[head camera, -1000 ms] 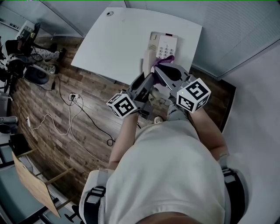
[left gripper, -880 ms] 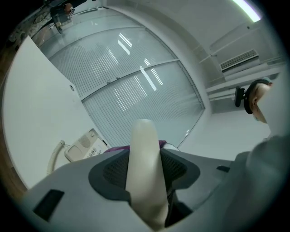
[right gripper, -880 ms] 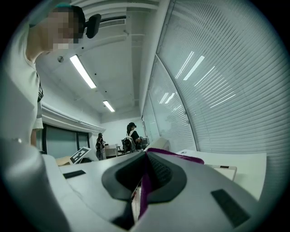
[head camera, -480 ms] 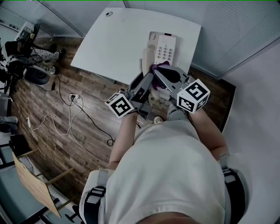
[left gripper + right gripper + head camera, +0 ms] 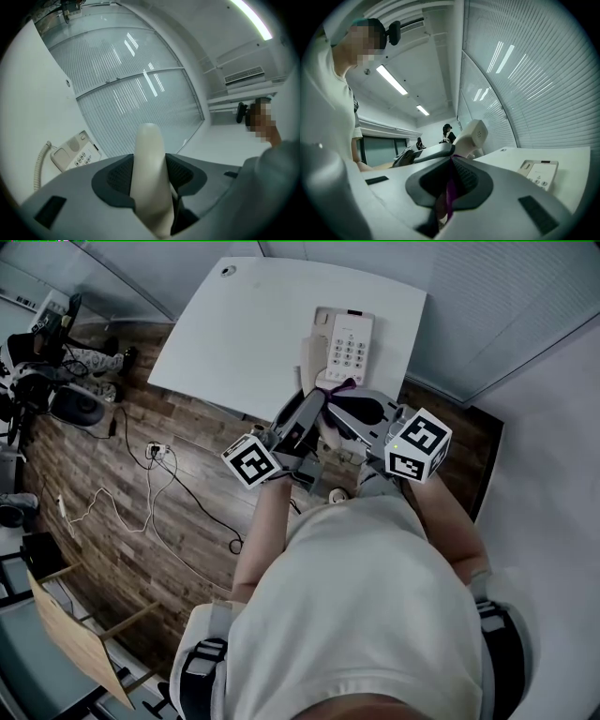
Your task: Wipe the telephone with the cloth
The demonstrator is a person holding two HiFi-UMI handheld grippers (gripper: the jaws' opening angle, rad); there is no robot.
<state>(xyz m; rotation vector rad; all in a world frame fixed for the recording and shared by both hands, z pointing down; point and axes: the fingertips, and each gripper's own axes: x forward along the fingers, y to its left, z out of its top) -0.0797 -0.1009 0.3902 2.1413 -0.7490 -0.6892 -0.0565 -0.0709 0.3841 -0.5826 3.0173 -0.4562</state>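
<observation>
The cream telephone base (image 5: 348, 341) with its keypad lies on the white table (image 5: 244, 324). Its handset (image 5: 308, 360) is lifted off the cradle, and my left gripper (image 5: 315, 397) is shut on it. In the left gripper view the handset (image 5: 147, 178) fills the gap between the jaws, with the base (image 5: 75, 152) and coiled cord (image 5: 40, 164) at lower left. My right gripper (image 5: 335, 396) is shut on a purple cloth (image 5: 339, 387), right next to the handset's lower part. In the right gripper view the cloth (image 5: 451, 194) hangs between the jaws, below the handset (image 5: 471, 136).
A small round fitting (image 5: 228, 270) sits at the table's far left corner. Cables and a power strip (image 5: 157, 448) lie on the wooden floor to the left. Equipment (image 5: 52, 362) stands at far left, and a wooden board (image 5: 70, 624) leans at lower left. A glass wall with blinds stands behind the table.
My right gripper has drawn the purple cloth a little toward the table's near edge, from beside the keypad to the handset's lower part. The left gripper has kept the handset almost in place.
</observation>
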